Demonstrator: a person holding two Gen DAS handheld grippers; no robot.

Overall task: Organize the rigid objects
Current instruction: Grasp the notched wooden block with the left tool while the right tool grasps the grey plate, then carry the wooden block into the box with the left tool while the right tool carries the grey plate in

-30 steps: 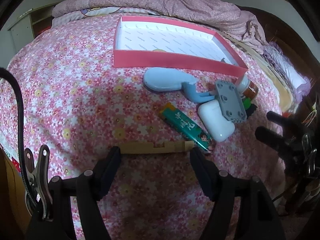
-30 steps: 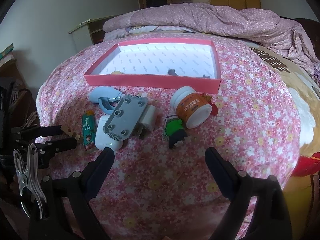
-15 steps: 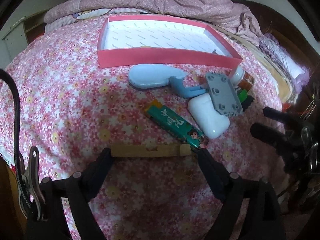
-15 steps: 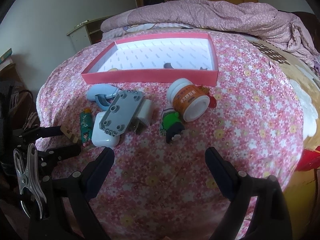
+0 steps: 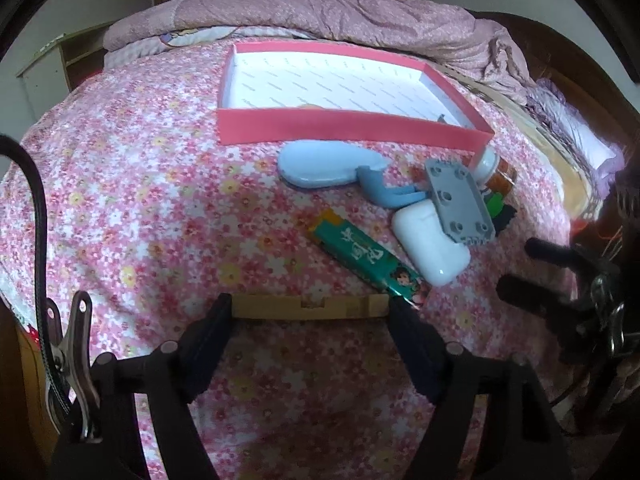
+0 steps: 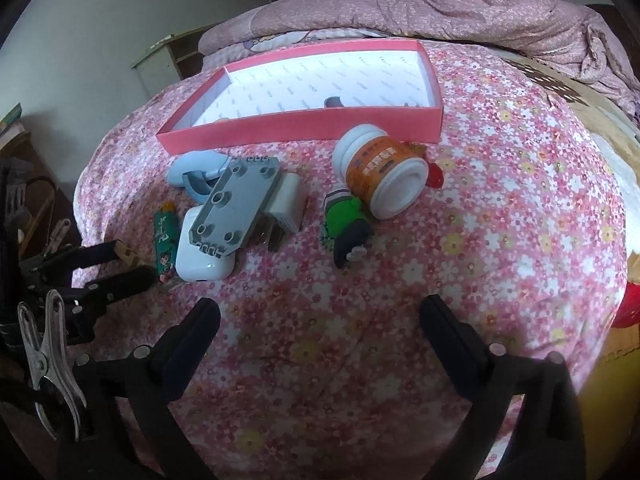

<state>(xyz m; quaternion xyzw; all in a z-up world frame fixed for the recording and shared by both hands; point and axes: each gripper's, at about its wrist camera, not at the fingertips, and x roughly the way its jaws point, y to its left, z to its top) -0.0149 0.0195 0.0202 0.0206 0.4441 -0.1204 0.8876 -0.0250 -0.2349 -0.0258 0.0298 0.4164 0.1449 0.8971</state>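
My left gripper [image 5: 310, 308] is shut on a notched wooden bar [image 5: 308, 305], held crosswise between its fingertips just above the floral bedspread; the bar also shows in the right wrist view [image 6: 128, 255]. Beyond it lie a green lighter [image 5: 366, 258], a white case [image 5: 430, 246] under a grey studded plate [image 5: 458, 204], a light-blue holder [image 5: 324, 164] and an orange-labelled white bottle [image 6: 380, 172]. A green and black figurine [image 6: 348, 230] and a white plug [image 6: 286, 208] lie nearby. My right gripper [image 6: 320, 320] is open and empty, short of the pile. A pink-walled tray [image 5: 352, 126] stands behind.
The tray [image 6: 300, 126] holds a few small items near its front wall. A rumpled pink quilt [image 5: 340, 12] lies behind it. A small cabinet [image 6: 160, 64] stands at the bed's left. The bed edge drops off at the right.
My left gripper has lifted and pulled back a little with the wooden bar, and the pile sits farther off. The right gripper has drifted slightly; the objects have not moved.
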